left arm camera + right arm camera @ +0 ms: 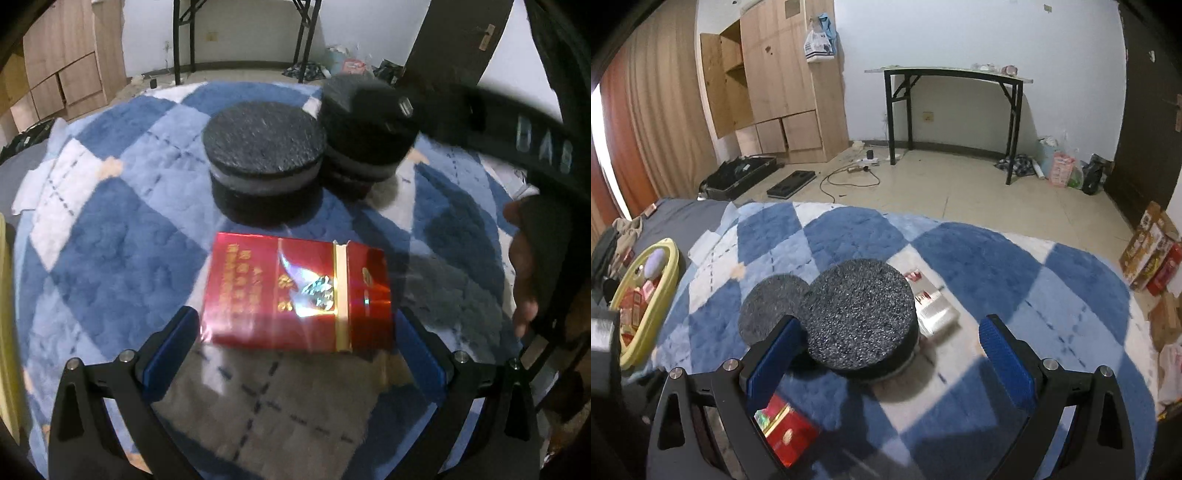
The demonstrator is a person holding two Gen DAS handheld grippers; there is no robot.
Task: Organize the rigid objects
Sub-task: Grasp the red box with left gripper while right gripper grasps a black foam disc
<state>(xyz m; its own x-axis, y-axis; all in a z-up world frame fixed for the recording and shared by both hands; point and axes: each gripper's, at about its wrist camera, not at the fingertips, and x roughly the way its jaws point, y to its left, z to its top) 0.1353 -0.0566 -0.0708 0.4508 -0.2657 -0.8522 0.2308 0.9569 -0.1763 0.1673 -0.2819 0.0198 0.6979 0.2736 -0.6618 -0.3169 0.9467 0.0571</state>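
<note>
A red cigarette pack lies flat on the blue checked rug, just beyond my open left gripper. Behind it stand two dark round foam pucks, the right one partly covered by the other gripper's dark body. In the right wrist view my right gripper is open over the nearer puck, which sits between its blue pads without touching them. The second puck is to its left. The red pack shows below the left finger. A white and red pack lies behind the puck.
A yellow basket holding several small boxes sits at the rug's left edge. Cartons stand on the floor at right. A black-legged table and wooden wardrobe stand by the far wall.
</note>
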